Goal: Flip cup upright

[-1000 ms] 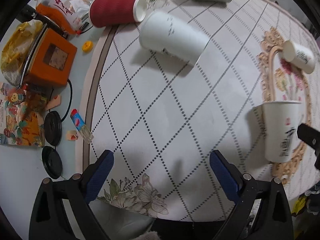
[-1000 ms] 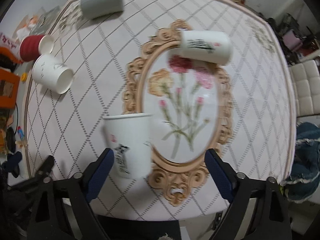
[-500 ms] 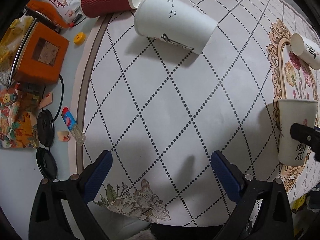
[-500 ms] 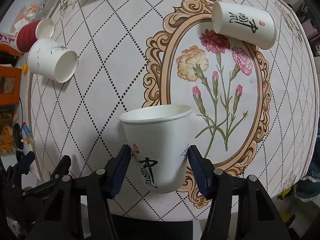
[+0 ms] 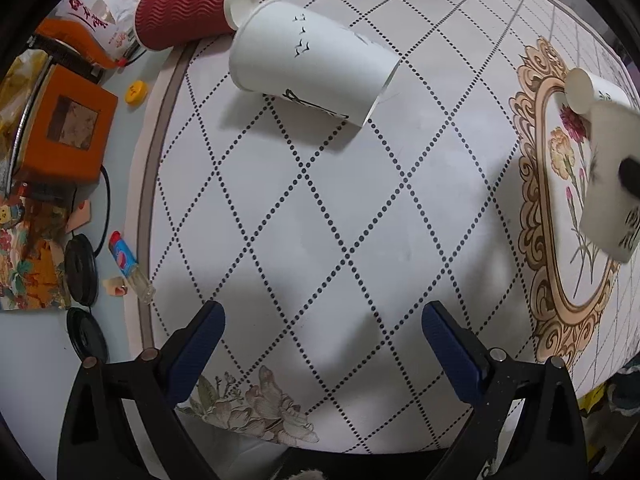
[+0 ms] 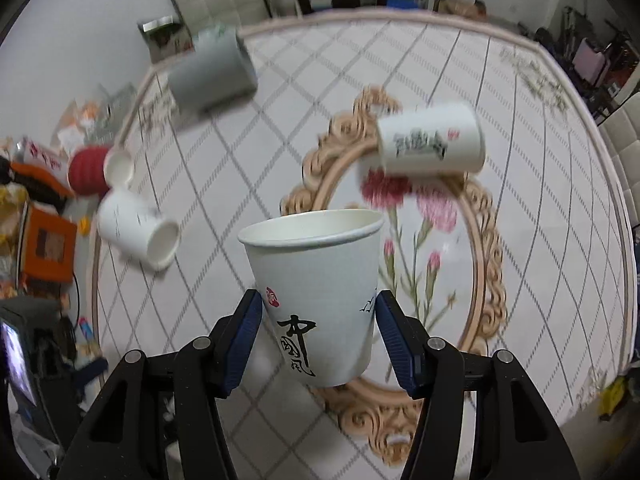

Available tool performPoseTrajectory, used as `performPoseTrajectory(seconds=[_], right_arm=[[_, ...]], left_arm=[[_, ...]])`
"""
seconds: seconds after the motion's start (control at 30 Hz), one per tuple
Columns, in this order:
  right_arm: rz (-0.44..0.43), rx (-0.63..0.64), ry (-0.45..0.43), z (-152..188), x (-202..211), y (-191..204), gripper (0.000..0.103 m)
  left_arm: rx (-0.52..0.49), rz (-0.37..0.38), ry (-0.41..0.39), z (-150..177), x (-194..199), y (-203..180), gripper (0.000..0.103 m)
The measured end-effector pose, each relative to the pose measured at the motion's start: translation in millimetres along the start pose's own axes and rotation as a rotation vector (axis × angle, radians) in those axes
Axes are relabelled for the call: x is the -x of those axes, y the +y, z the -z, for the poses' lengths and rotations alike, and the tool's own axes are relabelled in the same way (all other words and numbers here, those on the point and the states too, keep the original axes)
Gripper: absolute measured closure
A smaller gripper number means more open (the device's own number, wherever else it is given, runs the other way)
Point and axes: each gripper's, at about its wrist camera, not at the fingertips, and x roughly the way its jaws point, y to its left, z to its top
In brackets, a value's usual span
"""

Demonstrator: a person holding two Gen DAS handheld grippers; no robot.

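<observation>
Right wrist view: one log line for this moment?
right gripper: shut on calligraphy cup, upright | left gripper: open, empty | four cups lying

The paper cup (image 6: 316, 300) held in the right hand-held gripper (image 6: 318, 332) is showing a smooth, matt white wall with a rolled rim and black ink lettering. The gripper's fingers (image 6: 244, 340) are looking like matt black plastic, with ribbed blue pads (image 6: 394, 340) that are looking rubbery. The left hand-held gripper (image 5: 322, 344) is showing the same black plastic and blue pads. The table (image 5: 320, 208) is wearing a smooth, faintly shiny printed cover. The red cup (image 5: 184, 14) is showing a rippled, corrugated paper sleeve, while the white cup (image 5: 308, 64) beside it is looking smooth and matt. The orange box (image 5: 64, 128) is looking like matt card.
</observation>
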Motion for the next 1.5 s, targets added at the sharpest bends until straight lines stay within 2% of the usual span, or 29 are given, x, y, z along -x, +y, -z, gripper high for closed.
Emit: performPoseTrajectory(seconds=[0.23, 0.43, 0.6, 0.83, 0.93, 1.1, 1.2, 1.33, 1.4, 1.5], right_arm=[[0.049, 0.051, -0.203, 9, -19, 9, 0.042], [0.063, 0.102, -0.258, 33, -33, 9, 0.042], [0.067, 0.108, -0.252, 48, -31, 6, 0.041], [0.077, 0.085, -0.172, 65, -27, -5, 0.037], [0.079, 0.078, -0.172, 73, -13, -11, 0.025], [0.105, 0.073, -0.18, 85, 17, -18, 0.016], [0.148, 0.07, -0.191, 91, 45, -22, 0.002], [0.203, 0.078, -0.233, 97, 92, -23, 0.0], [0.202, 0.074, -0.259, 100, 119, -24, 0.0], [0.188, 0.078, -0.301, 106, 167, -26, 0.0]], left_arm=[[0.003, -0.008, -0.013, -16, -13, -6, 0.003], [-0.016, -0.017, -0.018, -18, -21, -13, 0.003], [-0.025, -0.014, -0.025, -8, -23, -12, 0.003], [-0.041, -0.01, -0.063, 20, -7, -7, 0.003], [-0.056, -0.016, -0.087, 28, 4, -6, 0.003], [-0.058, -0.018, -0.14, 44, 36, -9, 0.003], [-0.047, -0.012, -0.179, 58, 64, -17, 0.003], [-0.042, -0.01, -0.257, 74, 109, -21, 0.003], [-0.04, -0.008, -0.295, 78, 128, -17, 0.003], [-0.027, -0.007, -0.366, 102, 168, -21, 0.003]])
